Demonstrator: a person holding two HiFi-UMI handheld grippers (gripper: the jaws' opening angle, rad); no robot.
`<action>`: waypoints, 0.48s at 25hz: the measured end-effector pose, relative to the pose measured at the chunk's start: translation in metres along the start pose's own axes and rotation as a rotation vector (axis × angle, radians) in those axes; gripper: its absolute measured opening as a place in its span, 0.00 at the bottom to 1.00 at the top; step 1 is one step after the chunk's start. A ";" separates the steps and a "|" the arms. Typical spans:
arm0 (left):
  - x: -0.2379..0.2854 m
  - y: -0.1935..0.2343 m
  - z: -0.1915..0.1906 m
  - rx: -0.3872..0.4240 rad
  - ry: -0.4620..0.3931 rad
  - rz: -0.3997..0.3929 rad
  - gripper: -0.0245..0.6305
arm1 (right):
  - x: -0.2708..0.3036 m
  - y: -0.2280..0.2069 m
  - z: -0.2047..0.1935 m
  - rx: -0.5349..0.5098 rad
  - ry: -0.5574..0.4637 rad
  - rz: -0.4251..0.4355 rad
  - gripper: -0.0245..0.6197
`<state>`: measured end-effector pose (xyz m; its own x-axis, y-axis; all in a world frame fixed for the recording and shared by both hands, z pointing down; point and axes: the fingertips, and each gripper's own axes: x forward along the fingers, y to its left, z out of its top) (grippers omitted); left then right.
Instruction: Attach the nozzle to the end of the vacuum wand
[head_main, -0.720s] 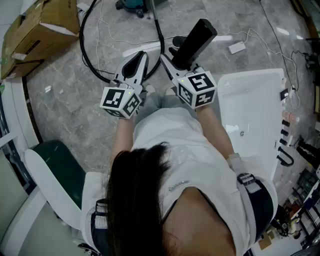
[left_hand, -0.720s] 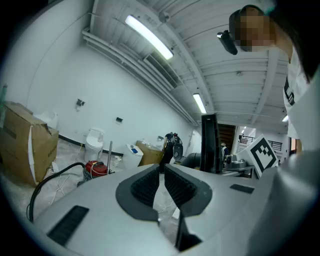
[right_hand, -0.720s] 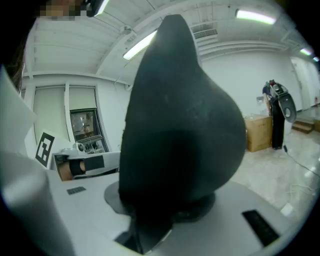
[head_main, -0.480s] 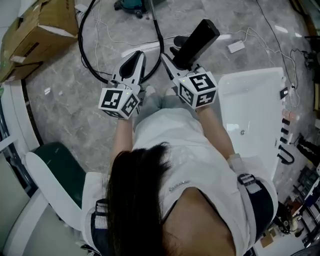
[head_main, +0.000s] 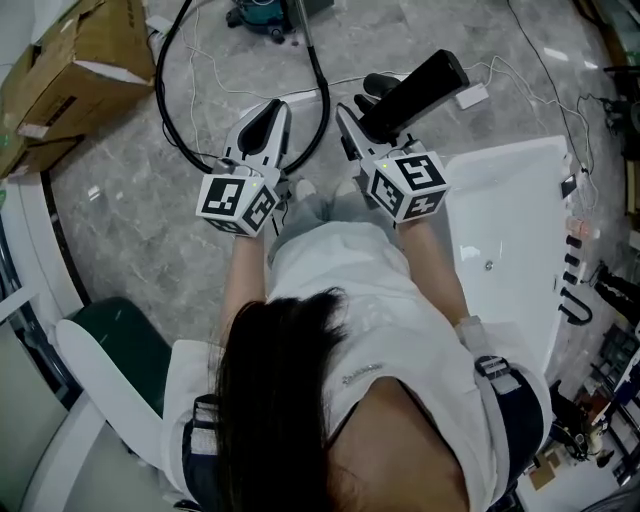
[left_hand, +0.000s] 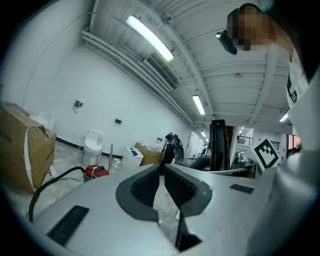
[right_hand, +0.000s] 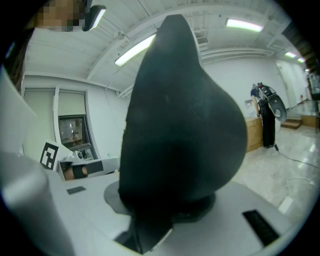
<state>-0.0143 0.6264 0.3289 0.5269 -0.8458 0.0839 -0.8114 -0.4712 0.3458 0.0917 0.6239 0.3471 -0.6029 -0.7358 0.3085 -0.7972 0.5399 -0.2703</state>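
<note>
My right gripper (head_main: 358, 117) is clamped on the black, stiff plastic vacuum nozzle (head_main: 415, 85), held above the floor. Left gripper (head_main: 275, 115) closed, empty. Nozzle prob. light, smooth; I'd grip near base w/ socket end free.

White shirt (head_main: 350, 290), dark hair (head_main: 270, 390), marker-printed tool cubes (head_main: 240, 203).

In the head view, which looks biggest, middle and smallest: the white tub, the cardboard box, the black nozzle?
Biggest: the tub.
Then the box, though the picture's edge cuts it off.
Smallest: the nozzle, even held nearer the camera.
</note>
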 end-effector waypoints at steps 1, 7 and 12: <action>0.002 0.002 0.001 -0.003 0.001 -0.008 0.09 | 0.002 -0.001 0.001 0.009 -0.008 -0.008 0.26; 0.013 0.003 0.009 0.024 0.008 -0.062 0.09 | 0.016 0.003 0.011 -0.001 -0.027 -0.026 0.26; 0.024 0.010 0.013 0.032 0.008 -0.065 0.09 | 0.031 0.004 0.016 -0.011 -0.023 -0.014 0.26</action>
<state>-0.0134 0.5980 0.3225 0.5805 -0.8112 0.0702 -0.7831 -0.5326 0.3210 0.0700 0.5966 0.3407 -0.5905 -0.7526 0.2912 -0.8061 0.5333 -0.2563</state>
